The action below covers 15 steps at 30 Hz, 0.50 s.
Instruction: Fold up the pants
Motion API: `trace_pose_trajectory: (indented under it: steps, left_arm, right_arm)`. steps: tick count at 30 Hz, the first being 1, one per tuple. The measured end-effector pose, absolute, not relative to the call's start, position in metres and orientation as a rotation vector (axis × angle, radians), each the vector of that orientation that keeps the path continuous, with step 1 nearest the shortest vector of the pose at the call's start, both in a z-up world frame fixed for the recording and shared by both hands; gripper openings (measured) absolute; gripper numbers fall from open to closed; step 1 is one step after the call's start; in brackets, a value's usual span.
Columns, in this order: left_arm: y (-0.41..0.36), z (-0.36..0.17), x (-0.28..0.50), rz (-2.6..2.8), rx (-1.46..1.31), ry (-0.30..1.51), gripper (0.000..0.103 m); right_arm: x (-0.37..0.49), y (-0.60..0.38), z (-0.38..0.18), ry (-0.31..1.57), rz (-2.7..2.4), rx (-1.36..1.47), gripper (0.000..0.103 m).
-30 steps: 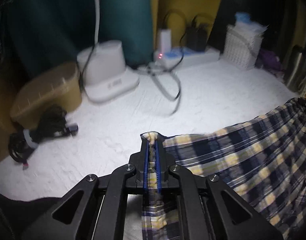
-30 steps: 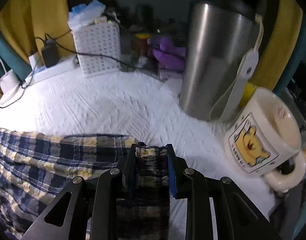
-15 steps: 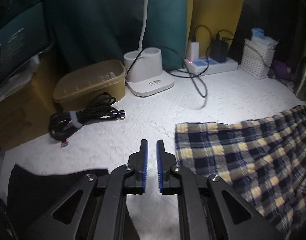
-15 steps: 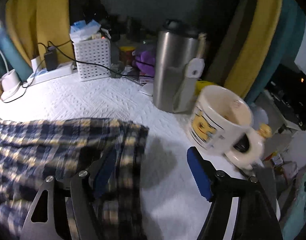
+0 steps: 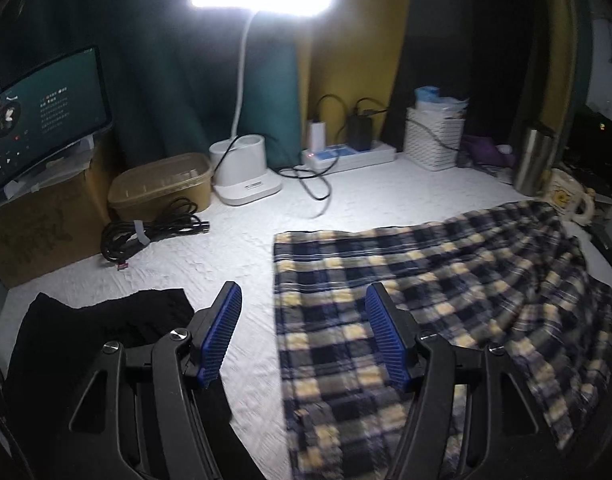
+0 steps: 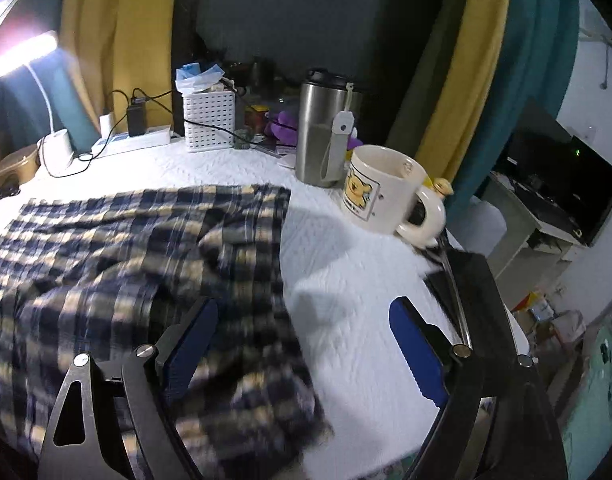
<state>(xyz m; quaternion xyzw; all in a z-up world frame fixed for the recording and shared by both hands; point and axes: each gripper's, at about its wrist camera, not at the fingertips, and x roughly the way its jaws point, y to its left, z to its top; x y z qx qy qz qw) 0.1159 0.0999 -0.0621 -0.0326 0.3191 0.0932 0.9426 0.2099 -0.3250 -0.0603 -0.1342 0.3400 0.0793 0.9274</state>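
The plaid pants in navy, yellow and grey lie spread on the white table cover, folded over with a straight left edge. My left gripper hovers above that left edge, its jaws opening and nothing pinched between the blue pads. The pants look rumpled near the right edge in the right wrist view. My right gripper hangs over the pants' right edge, jaws opening wide, with cloth below them but not gripped.
A cream cartoon mug and a steel tumbler stand right of the pants. A lit desk lamp, power strip, white basket, tan tub, coiled cable and black cloth lie around.
Both grippers let go of the pants' corners, opened and drew back and upward. The pants now lie flat on the table.
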Motion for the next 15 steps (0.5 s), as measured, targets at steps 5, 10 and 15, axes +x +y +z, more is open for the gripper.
trace_pose_trajectory:
  steps: [5, 10, 15]
  left_arm:
    - [0.078, -0.06, 0.094, 0.141, -0.074, 0.607, 0.072]
    - [0.052, -0.06, 0.072, 0.099, -0.048, 0.565, 0.073]
    - [0.028, -0.069, 0.053, 0.074, 0.005, 0.55, 0.073]
  right_arm:
    - [0.177, -0.335, -0.064, 0.691, 0.151, -0.277, 0.095]
    - [0.15, -0.346, -0.075, 0.699, 0.151, -0.279, 0.095]
    - [0.124, -0.352, -0.087, 0.7, 0.128, -0.303, 0.095]
